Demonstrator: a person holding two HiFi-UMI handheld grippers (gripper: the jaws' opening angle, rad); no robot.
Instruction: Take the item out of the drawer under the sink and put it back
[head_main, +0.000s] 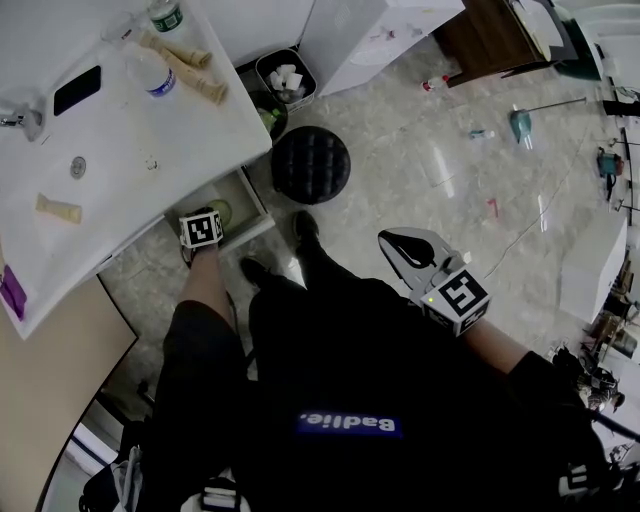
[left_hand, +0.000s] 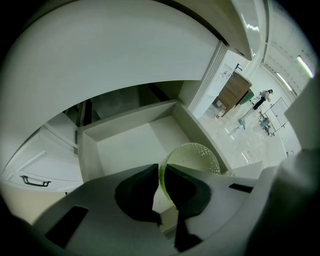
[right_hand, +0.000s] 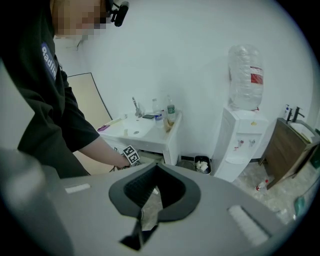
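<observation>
The white drawer (head_main: 256, 205) under the sink counter (head_main: 120, 160) stands pulled out. A green see-through bowl with small holes (left_hand: 197, 156) hangs low inside the drawer (left_hand: 127, 145), tilted on edge. My left gripper (left_hand: 161, 174) points steeply down and is shut on the bowl's rim. In the head view its marker cube (head_main: 201, 229) covers the jaws, and a bit of the green bowl (head_main: 219, 210) shows past it. My right gripper (head_main: 393, 241) hovers over the floor to the right, away from the drawer. The right gripper (right_hand: 150, 210) is shut with nothing in it.
A black round stool (head_main: 311, 164) and a waste bin (head_main: 285, 78) stand just right of the drawer. Bottles (head_main: 150, 72), a phone (head_main: 77, 89) and small items lie on the counter. A cabinet front with a handle (left_hand: 35, 181) is left of the drawer. A water dispenser (right_hand: 241, 132) stands farther right.
</observation>
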